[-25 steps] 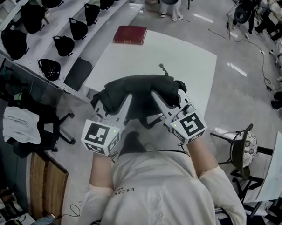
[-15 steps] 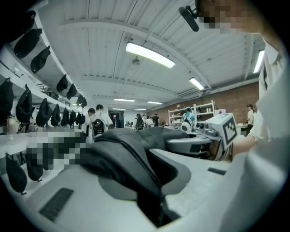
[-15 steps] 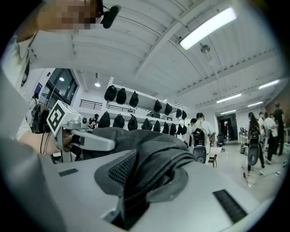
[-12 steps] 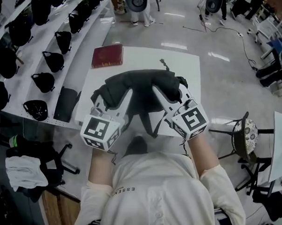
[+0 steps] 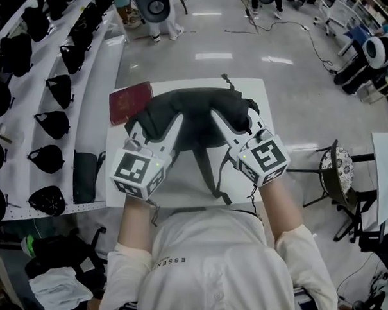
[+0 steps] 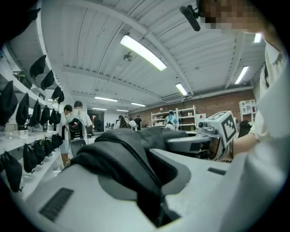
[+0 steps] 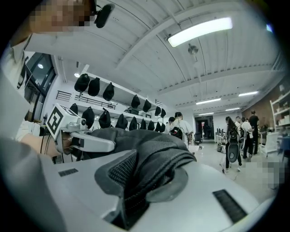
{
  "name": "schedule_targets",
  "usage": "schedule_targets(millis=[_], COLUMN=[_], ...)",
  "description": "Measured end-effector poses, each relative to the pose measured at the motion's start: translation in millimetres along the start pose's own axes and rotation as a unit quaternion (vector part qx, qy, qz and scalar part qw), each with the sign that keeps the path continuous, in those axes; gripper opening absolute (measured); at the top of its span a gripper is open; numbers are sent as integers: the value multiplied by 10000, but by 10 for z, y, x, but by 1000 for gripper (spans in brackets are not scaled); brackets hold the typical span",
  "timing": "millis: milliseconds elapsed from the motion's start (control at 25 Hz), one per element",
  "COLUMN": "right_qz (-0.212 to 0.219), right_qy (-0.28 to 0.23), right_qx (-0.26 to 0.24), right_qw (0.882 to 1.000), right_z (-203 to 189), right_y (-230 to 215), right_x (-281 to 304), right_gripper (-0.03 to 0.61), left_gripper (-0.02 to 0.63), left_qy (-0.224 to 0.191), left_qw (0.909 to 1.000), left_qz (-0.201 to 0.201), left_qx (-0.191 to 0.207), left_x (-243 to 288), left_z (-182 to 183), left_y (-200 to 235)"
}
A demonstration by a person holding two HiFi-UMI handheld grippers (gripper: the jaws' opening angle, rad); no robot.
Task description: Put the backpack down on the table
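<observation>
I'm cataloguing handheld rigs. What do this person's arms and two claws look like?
The left claw and the right claw are pale grey-white plastic, each with two long tapered fingers. Behind each sits a white cube printed with black square markers. Thin dark cords hang near the wrists. The person wears a cream top with sleeves that end near the elbows.

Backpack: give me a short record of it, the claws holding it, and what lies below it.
item: black backpack, bunched up, straps dangling
left claw: shut on a fold of the backpack's fabric
right claw: shut on mesh-lined fabric of the backpack
below: white table
contact with table: cannot tell
also on table: red book, at the far left corner, beside the backpack
task state: backpack not yet released
</observation>
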State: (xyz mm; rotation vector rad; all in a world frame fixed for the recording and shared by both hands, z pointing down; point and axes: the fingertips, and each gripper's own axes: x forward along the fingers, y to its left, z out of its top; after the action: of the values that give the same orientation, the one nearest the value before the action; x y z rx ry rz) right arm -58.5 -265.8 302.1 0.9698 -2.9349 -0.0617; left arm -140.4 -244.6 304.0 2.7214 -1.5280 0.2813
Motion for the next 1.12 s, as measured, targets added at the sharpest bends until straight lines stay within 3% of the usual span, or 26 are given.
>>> schedule_targets(millis=[280, 560, 1120], right_qz=[-261, -390, -420], right_qy=[130, 185, 510], right_qx=[-117, -93, 228], right_qw=[9995, 9990, 9976], right_z=[-26, -287, -871], right_y=[-433, -851, -983], right_x=[570, 1022, 1211], right_gripper=[91, 92, 94], left_gripper=[72, 72, 72], left_qy=[-172, -268, -39], left_qw=[9994, 9988, 9965], left_qz=[-282, -400, -654], left_qx=[-64, -108, -517], left_x=[518, 1046, 1324], left_z=[-11, -225, -791], left_y=[554, 953, 1074])
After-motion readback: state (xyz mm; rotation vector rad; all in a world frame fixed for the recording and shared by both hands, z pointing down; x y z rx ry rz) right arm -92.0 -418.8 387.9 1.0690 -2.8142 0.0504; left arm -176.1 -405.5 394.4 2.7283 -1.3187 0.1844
